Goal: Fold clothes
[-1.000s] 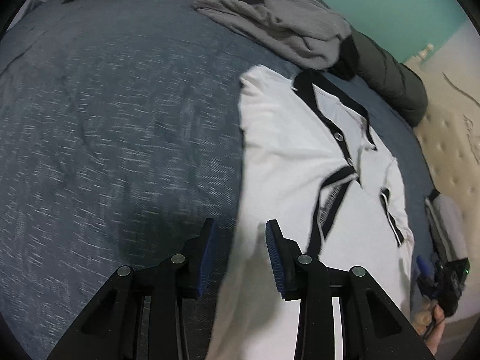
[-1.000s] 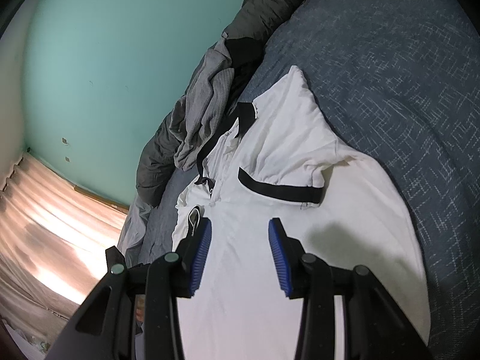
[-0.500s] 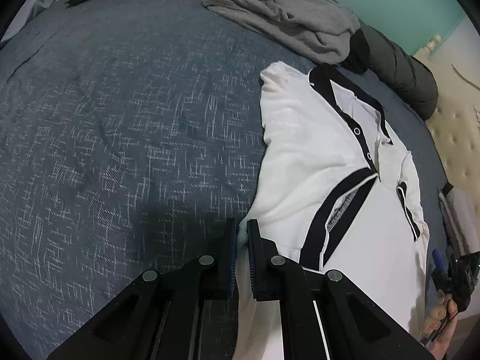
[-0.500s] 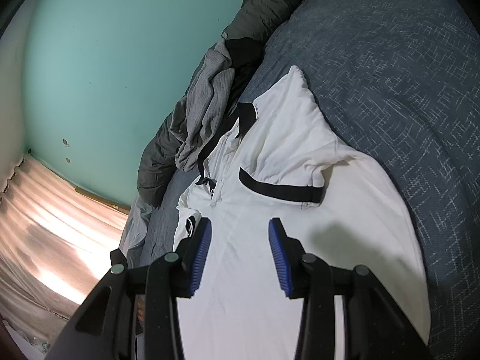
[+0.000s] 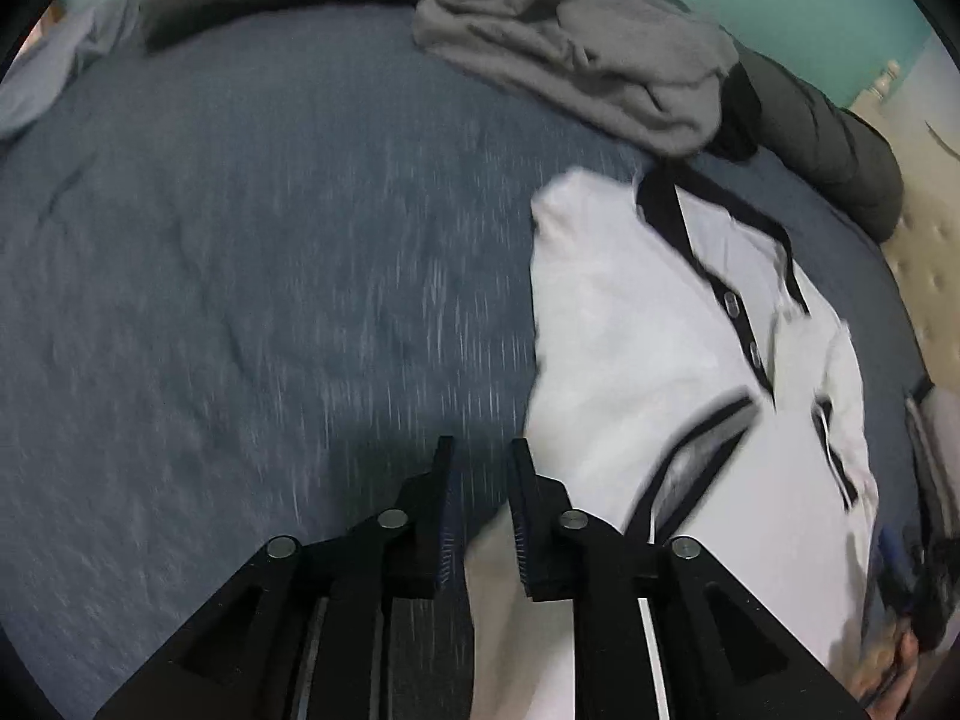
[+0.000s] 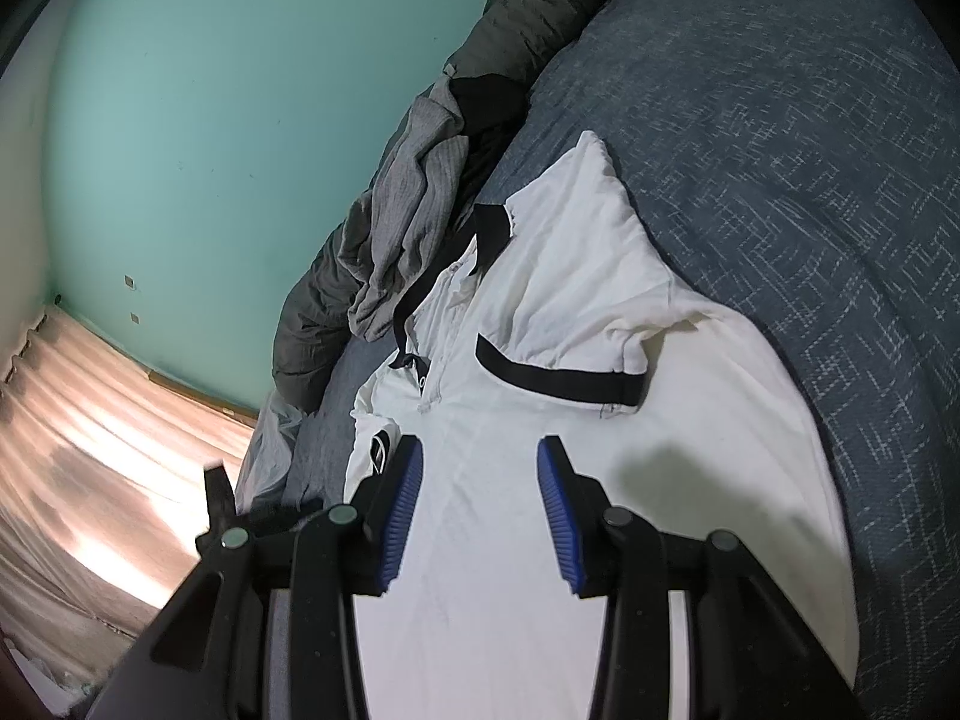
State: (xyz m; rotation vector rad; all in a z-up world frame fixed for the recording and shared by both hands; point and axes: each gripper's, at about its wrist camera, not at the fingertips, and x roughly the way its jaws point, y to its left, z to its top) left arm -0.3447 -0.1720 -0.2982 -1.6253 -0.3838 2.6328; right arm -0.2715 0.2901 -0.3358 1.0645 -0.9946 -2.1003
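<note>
A white polo shirt [image 5: 660,360] with black trim lies flat on the blue bed cover [image 5: 240,300], both sleeves folded in over its front. My left gripper [image 5: 483,462] hovers over the shirt's left side edge. Its jaws are opening, and a narrow gap shows between the pads. The cloth edge lies below that gap, and neither pad presses on it. In the right wrist view the same shirt [image 6: 540,330] stretches away from me. My right gripper [image 6: 480,480] stands open above its lower body with nothing between the blue pads [image 6: 408,510].
A crumpled grey garment [image 5: 588,60] lies beyond the collar against a dark rolled duvet [image 5: 828,138]. A teal wall [image 6: 210,120] rises behind. Left of the shirt spreads wide bare bed cover [image 6: 810,150]. A hand [image 5: 888,660] shows at the left wrist view's lower right.
The left gripper pinched shut at the shirt's side edge half a second ago, then parted a little and lifted, blurring its view. The right gripper and the shirt under it kept still.
</note>
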